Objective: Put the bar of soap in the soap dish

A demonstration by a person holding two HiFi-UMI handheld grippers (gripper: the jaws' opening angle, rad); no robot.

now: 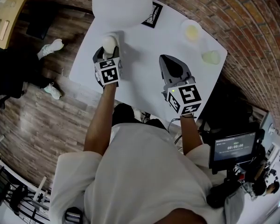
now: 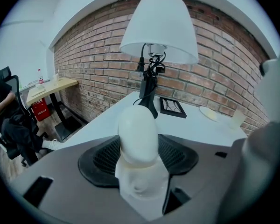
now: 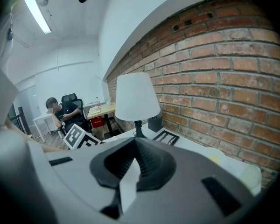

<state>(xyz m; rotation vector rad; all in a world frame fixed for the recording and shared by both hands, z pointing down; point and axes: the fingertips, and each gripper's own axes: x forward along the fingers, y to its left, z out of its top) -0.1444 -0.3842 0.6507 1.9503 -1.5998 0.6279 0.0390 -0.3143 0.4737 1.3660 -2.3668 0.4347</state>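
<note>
My left gripper [image 1: 109, 49] is shut on a pale cream oval bar of soap [image 1: 110, 42], held over the left part of the white table [image 1: 140, 73] just in front of the lamp. In the left gripper view the soap [image 2: 137, 125] stands up between the black pads. A round white soap dish [image 1: 192, 31] with a yellowish centre lies at the table's far right, well away from the soap, and also shows as the dish [image 2: 210, 113]. My right gripper [image 1: 171, 64] hovers over the table's middle right, shut and holding nothing, its pads [image 3: 147, 164] meeting at the tip.
A white-shaded lamp [image 1: 121, 3] stands at the back of the table, a black picture frame [image 1: 151, 14] beside it. A small pale green object [image 1: 211, 57] sits near the right edge. A brick wall [image 2: 93, 64] runs behind. A monitor rig [image 1: 233, 148] stands at right.
</note>
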